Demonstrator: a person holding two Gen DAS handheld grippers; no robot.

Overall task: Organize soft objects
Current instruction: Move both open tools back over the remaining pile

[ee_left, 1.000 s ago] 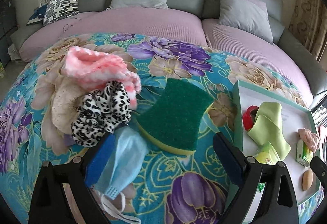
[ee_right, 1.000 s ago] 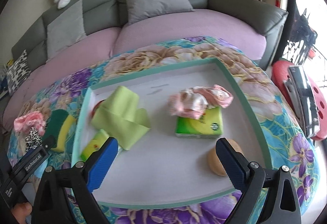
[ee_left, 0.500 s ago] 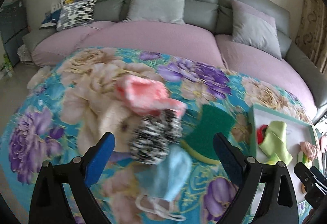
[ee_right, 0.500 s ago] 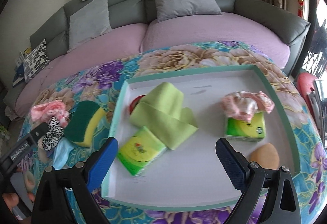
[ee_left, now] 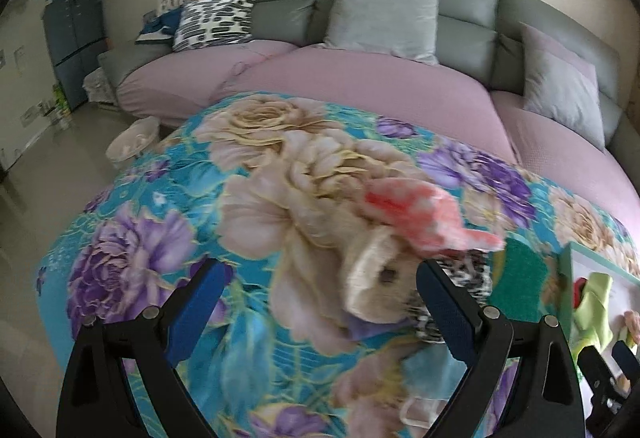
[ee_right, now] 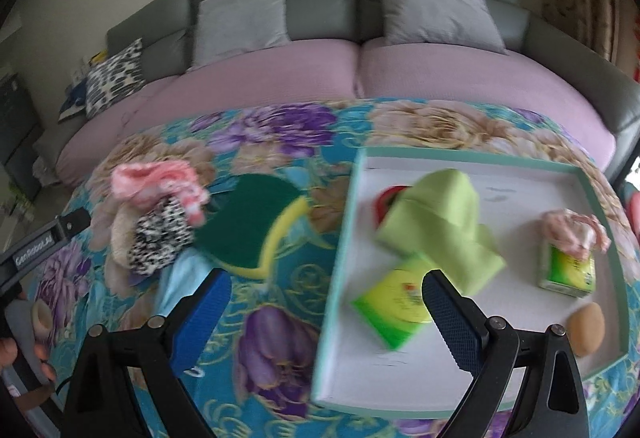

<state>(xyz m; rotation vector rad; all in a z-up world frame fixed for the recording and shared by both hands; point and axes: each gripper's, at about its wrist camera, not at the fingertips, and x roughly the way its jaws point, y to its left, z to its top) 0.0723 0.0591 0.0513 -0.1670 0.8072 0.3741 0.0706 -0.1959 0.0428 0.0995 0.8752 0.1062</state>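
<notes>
Motion blur marks both views: the left gripper, jaws apart and empty, has swung away leftward from the pile of soft objects near the table's left edge. The right gripper, also spread and empty, has shifted left from the tray toward the sponge, so the next pick likely falls to it.

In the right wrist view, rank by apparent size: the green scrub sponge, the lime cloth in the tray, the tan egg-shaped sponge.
1. Green scrub sponge and lime cloth: look about alike, and motion blur smears their edges, so no ranking between them.
2. Tan egg-shaped sponge: clearly smallest, though it lies nearer the camera.
</notes>
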